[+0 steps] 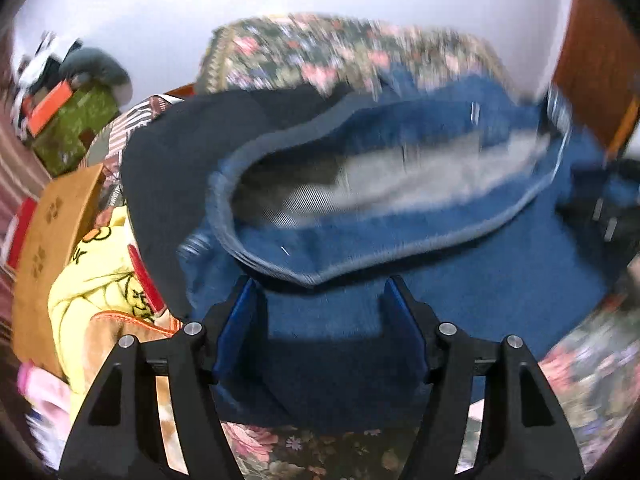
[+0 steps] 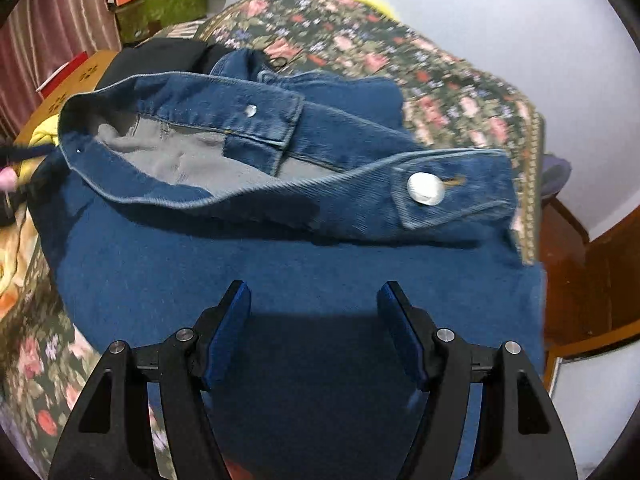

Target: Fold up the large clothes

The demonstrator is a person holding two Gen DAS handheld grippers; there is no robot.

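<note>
While both claws are hovering released over the denim jacket (image 2: 280, 280) lying on the floral bed (image 2: 440, 80), left claw (image 1: 320, 300) and right claw (image 2: 316, 304) gripping nothing, pinch the near hem at both corners together, then fold evenly toward the far collar (image 2: 192, 120).

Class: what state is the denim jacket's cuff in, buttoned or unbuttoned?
Buttoned. In the right wrist view the cuff lies flat on the jacket with its metal button through the tab.

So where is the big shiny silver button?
In the right wrist view, the big round silver button sits on the blue denim jacket's cuff tab, right of centre, near the flowery bedspread.
</note>
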